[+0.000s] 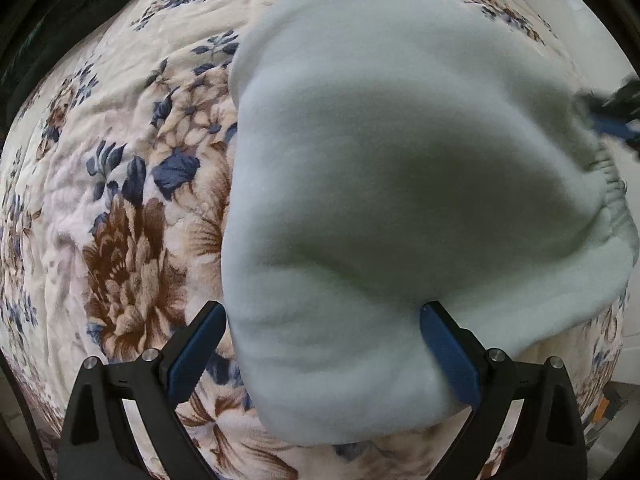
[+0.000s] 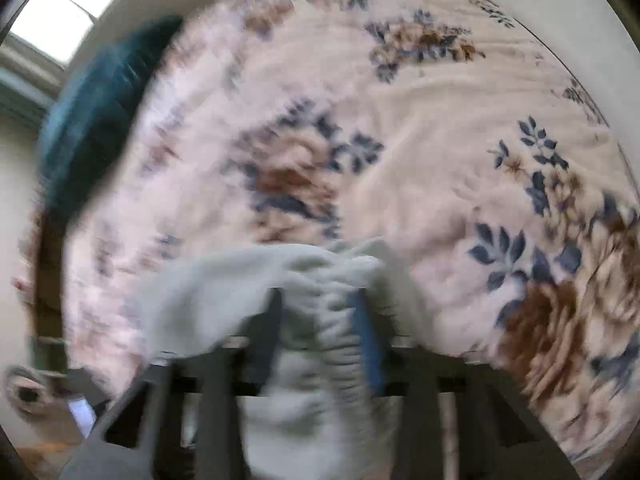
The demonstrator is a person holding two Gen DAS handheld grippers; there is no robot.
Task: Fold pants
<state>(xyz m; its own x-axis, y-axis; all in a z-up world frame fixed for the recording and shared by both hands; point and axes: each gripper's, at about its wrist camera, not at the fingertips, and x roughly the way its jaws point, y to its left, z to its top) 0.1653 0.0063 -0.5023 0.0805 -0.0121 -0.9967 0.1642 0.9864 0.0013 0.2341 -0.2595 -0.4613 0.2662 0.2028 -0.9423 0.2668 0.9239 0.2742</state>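
Observation:
The pale mint fleece pants (image 1: 380, 168) lie on the floral bedspread (image 1: 120, 208) and fill most of the left wrist view. My left gripper (image 1: 322, 312) is open, its blue pads on either side of a bulge of the pants' near edge. In the blurred right wrist view my right gripper (image 2: 318, 296) is shut on the gathered elastic waistband (image 2: 340, 312) of the pants and holds it up over the bed. The right gripper also shows at the right edge of the left wrist view (image 1: 612, 120), at the waistband.
The floral bedspread (image 2: 420, 140) covers the whole bed. A dark teal pillow (image 2: 96, 120) lies at the far left of the bed. A window (image 2: 68, 4) and a pale wall are behind it. Floor shows past the bed's edge (image 1: 624, 360).

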